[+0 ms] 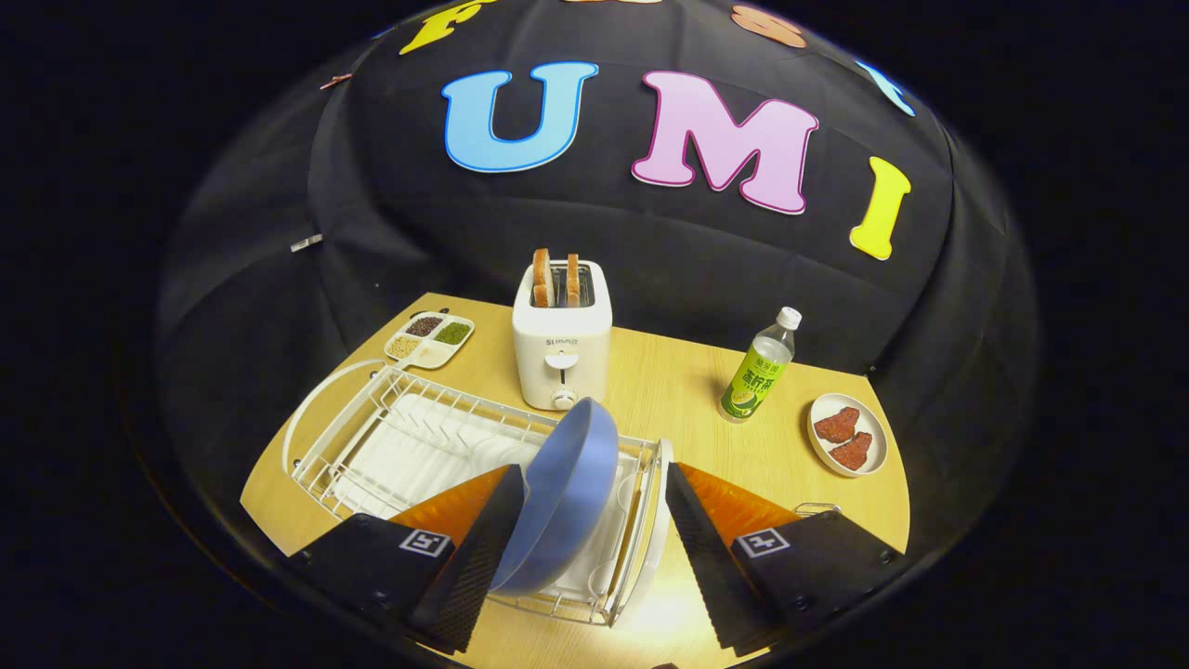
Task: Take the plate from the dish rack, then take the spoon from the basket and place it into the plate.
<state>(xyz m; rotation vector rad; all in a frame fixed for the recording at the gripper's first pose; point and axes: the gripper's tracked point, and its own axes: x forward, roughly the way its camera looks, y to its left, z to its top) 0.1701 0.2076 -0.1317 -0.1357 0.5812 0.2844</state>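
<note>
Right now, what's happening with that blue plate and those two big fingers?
A person's hand-held gripper is reaching for the round blue plate, which stands on edge in the white wire dish rack on the wooden table. The fingers are open; the plate sits between them, close against one finger, with a gap to the other. It hasn't been lifted out yet. Beyond the rack stands a white toaster with bread in it.
</note>
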